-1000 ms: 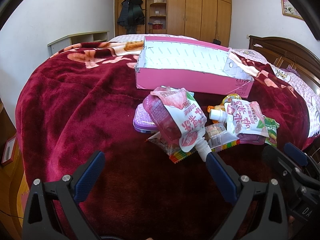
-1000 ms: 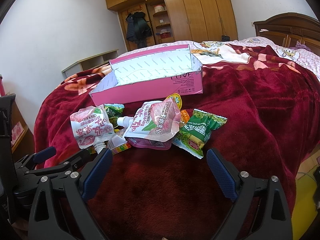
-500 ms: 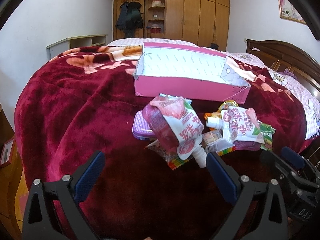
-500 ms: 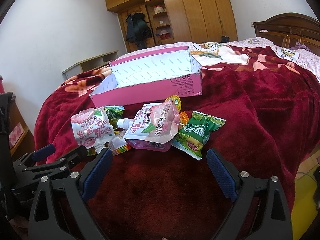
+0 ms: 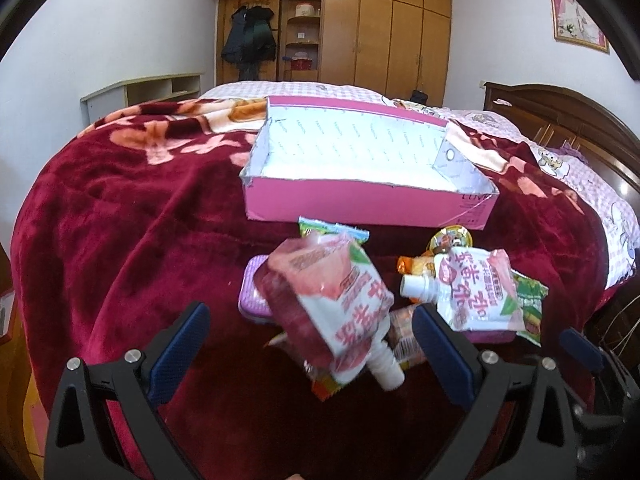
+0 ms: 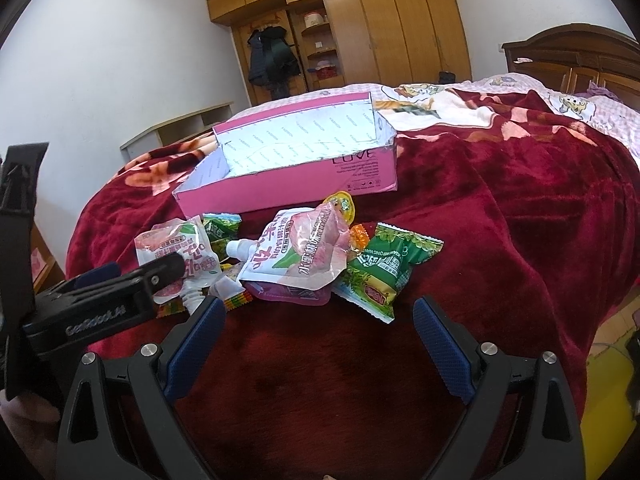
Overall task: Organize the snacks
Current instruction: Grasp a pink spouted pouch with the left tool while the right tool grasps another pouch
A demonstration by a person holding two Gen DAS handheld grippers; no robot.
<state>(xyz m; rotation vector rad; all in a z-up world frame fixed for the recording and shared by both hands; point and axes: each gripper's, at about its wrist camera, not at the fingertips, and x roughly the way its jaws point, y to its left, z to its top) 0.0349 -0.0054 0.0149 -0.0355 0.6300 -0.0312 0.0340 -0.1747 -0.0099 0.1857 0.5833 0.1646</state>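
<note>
Hovering with both jaws spread wide, left gripper (image 5: pixel 308 336) framing the near spouted pouch (image 5: pixel 340 312) lying atop the snack pile in front of the pink box (image 5: pixel 360 200), right gripper (image 6: pixel 318 344) holding nothing. Likely handling soft, sloshy, slippery; gripping best at the stiff spout neck (image 5: pixel 384 366).

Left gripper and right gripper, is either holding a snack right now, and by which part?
Neither. Left gripper and right gripper are both open, empty.

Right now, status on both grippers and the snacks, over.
Left gripper open, nearest pouch between its jaws, not gripped. Right gripper open, empty. Snacks piled before empty pink box. Nothing in the way.
</note>
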